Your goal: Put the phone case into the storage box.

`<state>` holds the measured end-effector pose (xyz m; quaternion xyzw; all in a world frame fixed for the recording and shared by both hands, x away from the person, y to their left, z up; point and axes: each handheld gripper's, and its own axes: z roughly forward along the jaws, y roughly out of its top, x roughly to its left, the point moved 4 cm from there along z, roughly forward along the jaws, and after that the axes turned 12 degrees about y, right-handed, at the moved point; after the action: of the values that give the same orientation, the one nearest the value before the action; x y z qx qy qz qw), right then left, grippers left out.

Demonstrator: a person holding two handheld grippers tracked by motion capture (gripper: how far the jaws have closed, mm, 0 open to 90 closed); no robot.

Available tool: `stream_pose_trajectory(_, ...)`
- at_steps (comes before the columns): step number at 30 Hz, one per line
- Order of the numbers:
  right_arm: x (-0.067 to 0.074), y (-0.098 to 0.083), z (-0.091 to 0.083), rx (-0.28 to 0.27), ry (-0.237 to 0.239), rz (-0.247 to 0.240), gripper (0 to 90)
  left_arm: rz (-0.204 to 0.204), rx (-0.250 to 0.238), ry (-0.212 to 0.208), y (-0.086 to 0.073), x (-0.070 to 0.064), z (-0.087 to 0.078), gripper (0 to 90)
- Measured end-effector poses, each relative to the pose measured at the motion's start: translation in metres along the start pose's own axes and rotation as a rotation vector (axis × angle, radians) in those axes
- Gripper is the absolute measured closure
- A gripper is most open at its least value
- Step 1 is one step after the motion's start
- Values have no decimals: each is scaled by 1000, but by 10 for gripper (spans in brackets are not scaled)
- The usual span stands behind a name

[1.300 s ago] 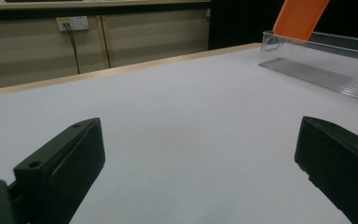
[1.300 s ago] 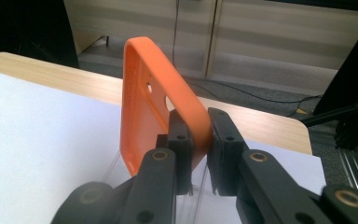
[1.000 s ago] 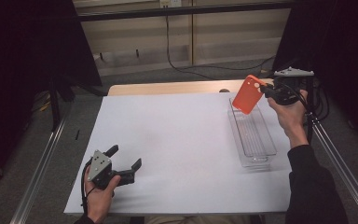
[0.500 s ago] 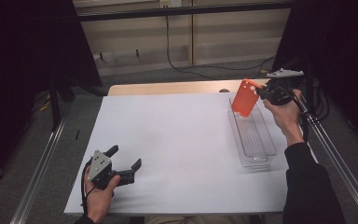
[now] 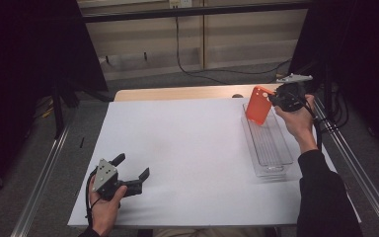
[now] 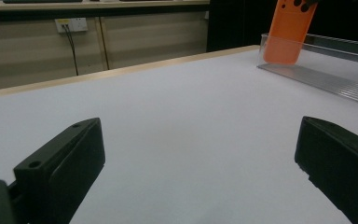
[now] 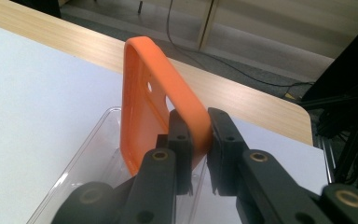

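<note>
An orange phone case (image 5: 258, 104) hangs tilted over the far end of a clear plastic tray (image 5: 270, 158) at the table's right side. My right gripper (image 5: 276, 101) is shut on the case's edge (image 7: 196, 128); its jaws pinch the rim from both sides. In the left gripper view the orange phone case (image 6: 289, 32) dips behind the tray's wall (image 6: 326, 65). My left gripper (image 5: 131, 170) rests near the front left of the white sheet (image 5: 187, 153), jaws wide open with nothing between them.
The wooden table edge (image 5: 177, 92) runs along the back. Metal rails (image 5: 44, 173) flank the table on both sides. A wall socket with cables (image 6: 72, 23) sits behind.
The right gripper has carried the orange case slightly lower and toward the tray's far end. The left gripper has not moved.
</note>
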<state>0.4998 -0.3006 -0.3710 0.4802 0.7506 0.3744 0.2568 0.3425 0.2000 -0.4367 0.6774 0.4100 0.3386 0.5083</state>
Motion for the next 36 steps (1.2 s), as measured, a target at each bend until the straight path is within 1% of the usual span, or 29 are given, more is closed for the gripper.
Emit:
stream_pose_trajectory(3, 0, 0, 1, 7, -9, -2, 808, 0, 1, 0, 0, 0, 0, 15)
stream_pose_trajectory(10, 2, 1, 6, 16, -15, -12, 807, 5, 0, 3, 0, 0, 0, 15)
stream_pose_trajectory(14, 4, 4, 8, 33, -20, -31, 807, -2, 0, 2, 0, 0, 1, 15)
stream_pose_trajectory(17, 5, 6, 11, 34, -25, -38, 807, 9, 2, 0, 0, 0, 0, 15)
stream_pose_trajectory(19, 4, 8, 12, 40, -24, -39, 807, 1, -7, 2, 1, 0, -1, 15)
stream_pose_trajectory(20, 4, 8, 13, 43, -24, -39, 806, 9, -8, 3, 1, 0, -1, 15)
stream_pose_trajectory(22, 2, 8, 13, 44, -23, -39, 805, 3, -7, 0, 1, 0, 0, 15)
stream_pose_trajectory(28, -4, 10, 18, 40, -29, -23, 800, 8, -4, -3, 1, 0, 0, 15)
stream_pose_trajectory(30, -6, 11, 19, 42, -24, -21, 797, 13, 0, -1, 0, 0, 0, 15)
stream_pose_trajectory(34, -7, 13, 21, 41, -17, -23, 793, 8, -3, 0, 0, 0, 0, 15)
stream_pose_trajectory(36, -7, 14, 23, 38, -16, -26, 791, 15, 1, -2, 0, 0, 0, 15)
